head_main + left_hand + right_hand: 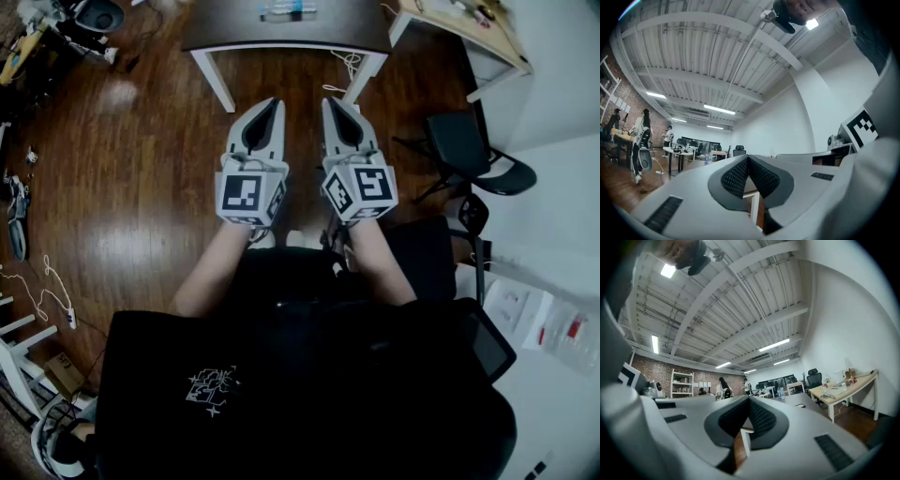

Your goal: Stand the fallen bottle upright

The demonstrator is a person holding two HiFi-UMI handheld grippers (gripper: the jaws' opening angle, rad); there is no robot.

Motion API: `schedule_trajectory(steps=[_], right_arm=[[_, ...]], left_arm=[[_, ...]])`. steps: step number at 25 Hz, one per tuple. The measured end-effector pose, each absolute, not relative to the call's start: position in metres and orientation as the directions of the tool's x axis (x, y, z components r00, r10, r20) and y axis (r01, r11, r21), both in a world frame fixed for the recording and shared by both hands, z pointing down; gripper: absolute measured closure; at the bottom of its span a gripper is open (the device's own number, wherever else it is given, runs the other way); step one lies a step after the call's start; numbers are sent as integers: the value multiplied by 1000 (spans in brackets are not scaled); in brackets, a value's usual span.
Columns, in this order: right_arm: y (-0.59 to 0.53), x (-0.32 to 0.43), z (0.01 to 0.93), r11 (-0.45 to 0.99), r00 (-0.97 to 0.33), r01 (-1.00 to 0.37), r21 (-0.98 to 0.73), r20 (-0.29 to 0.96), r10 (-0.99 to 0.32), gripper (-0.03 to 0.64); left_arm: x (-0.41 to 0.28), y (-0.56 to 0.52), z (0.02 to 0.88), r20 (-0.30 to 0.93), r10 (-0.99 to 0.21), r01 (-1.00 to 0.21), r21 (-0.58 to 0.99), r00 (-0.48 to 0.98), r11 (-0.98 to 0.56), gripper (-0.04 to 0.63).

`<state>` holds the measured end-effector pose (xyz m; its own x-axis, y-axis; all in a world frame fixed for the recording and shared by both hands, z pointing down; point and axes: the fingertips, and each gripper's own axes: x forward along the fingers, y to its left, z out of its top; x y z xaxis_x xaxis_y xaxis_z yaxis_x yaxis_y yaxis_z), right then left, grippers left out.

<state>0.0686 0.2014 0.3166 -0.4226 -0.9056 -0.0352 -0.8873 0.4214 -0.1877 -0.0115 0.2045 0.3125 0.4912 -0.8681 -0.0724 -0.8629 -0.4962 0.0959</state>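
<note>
Lying on its side on the dark table at the top of the head view, the bottle looks clear with a blue band. What it holds is too small to tell. The left gripper and the right gripper are held level and side by side in front of the person. They point toward the table but stop short of it, well apart from the bottle. Each has its jaws pressed together, with nothing between them.

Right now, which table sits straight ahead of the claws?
The dark-topped table with white legs; the light wooden table stands off to the right.
</note>
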Motion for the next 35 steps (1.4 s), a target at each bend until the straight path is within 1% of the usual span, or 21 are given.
schedule_trajectory(steps=[4,9,16,19,24,29,35], right_arm=[[194,72,315,430,-429,-879,-204,-55,-902,595],[188,70,321,446,-446,-876,-185,-43,-894,595],[161,70,324,443,-443,-877,-187,-40,-895,595],[140,70,331,432,-435,-882,-190,-27,-900,595],[93,66,338,408,-413,-892,-193,-14,-911,595],[40,56,334,386,-391,-902,-193,-14,-920,595],[-18,41,330,373,-378,-908,-189,-12,-926,595]], left_arm=[[-8,200,314,-73,-868,-861,110,491,-496,595],[-8,193,316,-60,-879,-870,129,473,-477,595],[-2,165,321,-54,-871,-862,125,488,-491,595],[-1,141,328,-50,-865,-855,131,500,-501,595],[-7,90,333,-78,-852,-846,102,518,-524,595],[-16,37,337,-38,-833,-822,141,553,-552,595],[-28,-20,339,-29,-812,-799,158,583,-580,595]])
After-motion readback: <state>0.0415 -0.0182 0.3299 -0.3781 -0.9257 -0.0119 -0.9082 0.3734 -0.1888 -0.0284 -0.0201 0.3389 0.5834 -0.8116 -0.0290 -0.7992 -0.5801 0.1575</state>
